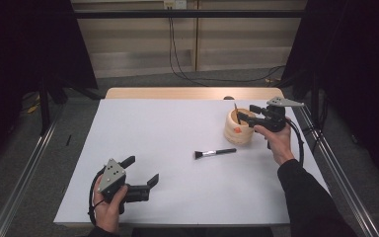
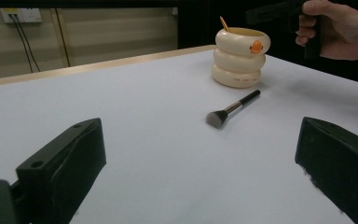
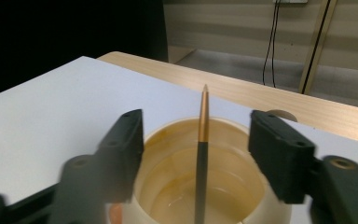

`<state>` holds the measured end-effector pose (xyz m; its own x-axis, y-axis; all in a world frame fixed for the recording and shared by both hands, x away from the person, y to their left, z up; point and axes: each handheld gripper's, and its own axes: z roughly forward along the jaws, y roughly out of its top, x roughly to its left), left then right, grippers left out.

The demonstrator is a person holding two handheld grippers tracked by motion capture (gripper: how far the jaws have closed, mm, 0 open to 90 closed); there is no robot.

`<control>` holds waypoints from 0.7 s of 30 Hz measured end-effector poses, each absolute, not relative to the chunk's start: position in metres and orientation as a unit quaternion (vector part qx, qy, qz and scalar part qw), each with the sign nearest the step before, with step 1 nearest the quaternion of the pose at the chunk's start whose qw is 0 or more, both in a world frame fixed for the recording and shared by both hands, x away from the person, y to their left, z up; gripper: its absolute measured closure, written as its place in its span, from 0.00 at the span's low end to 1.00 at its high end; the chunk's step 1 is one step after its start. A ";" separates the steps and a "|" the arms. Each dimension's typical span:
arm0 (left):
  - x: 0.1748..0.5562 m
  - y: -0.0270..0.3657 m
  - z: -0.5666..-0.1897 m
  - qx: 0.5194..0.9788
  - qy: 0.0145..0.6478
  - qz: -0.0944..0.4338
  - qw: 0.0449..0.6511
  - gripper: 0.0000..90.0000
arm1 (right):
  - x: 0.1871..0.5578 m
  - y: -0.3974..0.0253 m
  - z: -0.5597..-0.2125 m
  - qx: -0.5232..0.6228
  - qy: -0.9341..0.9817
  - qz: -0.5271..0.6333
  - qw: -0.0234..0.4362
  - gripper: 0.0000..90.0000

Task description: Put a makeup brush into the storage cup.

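slim brush with a black shaft and a tapering gold-coloured end (image 3: 201, 154) stands tilted inside the cream ringed holder with a small orange duck motif (image 1: 238, 129), its gold tip poking above the rim. it looks light, rigid and smooth, so likely to slip between hard pads; the sensible hold is on the shaft just above the holder's rim, across its width, with a straight upward pull so it does not rock the holder. the holder itself seems heavy enough to stay put, though i can't be sure.

right gripper (image 3: 198, 135) hangs over the holder's mouth, jaws parted on either side of the shaft and not touching it, gripping nothing. left gripper (image 1: 142, 172) rests well away from the holder, toward the near edge of the white table top (image 1: 168, 128), jaws spread wide and empty.

black-handled flat makeup brush with dark bristles (image 1: 215, 153) lies on its side near the holder, on the side toward the person, bristles pointing away from the holder; also light, and easiest taken mid-handle.
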<state>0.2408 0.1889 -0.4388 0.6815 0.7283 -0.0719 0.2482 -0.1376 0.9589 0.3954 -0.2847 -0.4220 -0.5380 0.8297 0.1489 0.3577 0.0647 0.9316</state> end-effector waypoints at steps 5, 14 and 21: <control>0.241 0.189 -0.439 0.724 0.337 0.215 0.563 0.02 | 0.393 -0.285 -0.422 0.435 0.691 0.530 0.229 0.04; 0.241 0.189 -0.439 0.723 0.338 0.213 0.563 0.02 | 0.385 -0.288 -0.420 0.439 0.681 0.538 0.235 0.00; 0.242 0.191 -0.439 0.724 0.337 0.213 0.562 0.02 | 0.371 -0.289 -0.421 0.449 0.670 0.528 0.267 0.00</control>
